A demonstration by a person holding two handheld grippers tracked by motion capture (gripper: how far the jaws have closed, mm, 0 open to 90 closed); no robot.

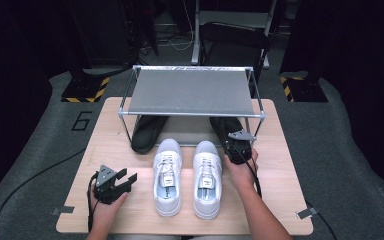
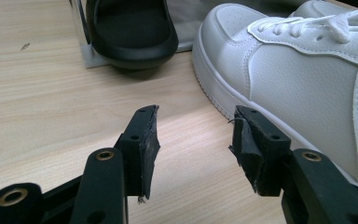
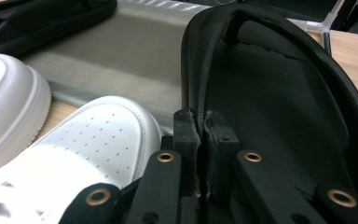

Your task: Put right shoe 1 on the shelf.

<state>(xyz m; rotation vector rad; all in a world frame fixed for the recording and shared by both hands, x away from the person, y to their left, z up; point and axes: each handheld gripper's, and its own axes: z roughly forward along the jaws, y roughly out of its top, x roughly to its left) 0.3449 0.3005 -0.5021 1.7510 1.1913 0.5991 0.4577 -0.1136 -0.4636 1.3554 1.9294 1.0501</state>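
The right tongs [image 1: 238,148] are clamped on the rim of the right slipper [image 1: 228,129], at the heel end nearest the person. In the right gripper view the two jaws stand pressed together with the slipper's black rim [image 3: 200,93] pinched between them. That slipper lies on the lower tier of the rack [image 1: 192,114], at its right side, with the heel projecting toward the counter's [image 1: 115,150] front.

The left tongs [image 1: 122,180] are apart and hold nothing. They sit low over the bare counter at the front left, held in the left hand [image 1: 107,202]. In the left gripper view the jaws point toward the left sneaker [image 2: 307,70], which is just beside the right-hand jaw; contact cannot be determined.

A second black slipper [image 1: 147,134] lies on the lower tier at the left, its end projecting over the tier's front edge. It is visible in the left gripper view [image 2: 130,32] beyond the open jaws.

Two white sneakers stand side by side on the counter in front of the rack, between the two hands: the left sneaker [image 1: 167,177] and the right sneaker [image 1: 207,180]. Their toes point toward the rack. The right sneaker's toe [image 3: 107,135] is just beside the right tongs.

The rack's upper shelf [image 1: 192,92] is a grey sheet in a metal frame.
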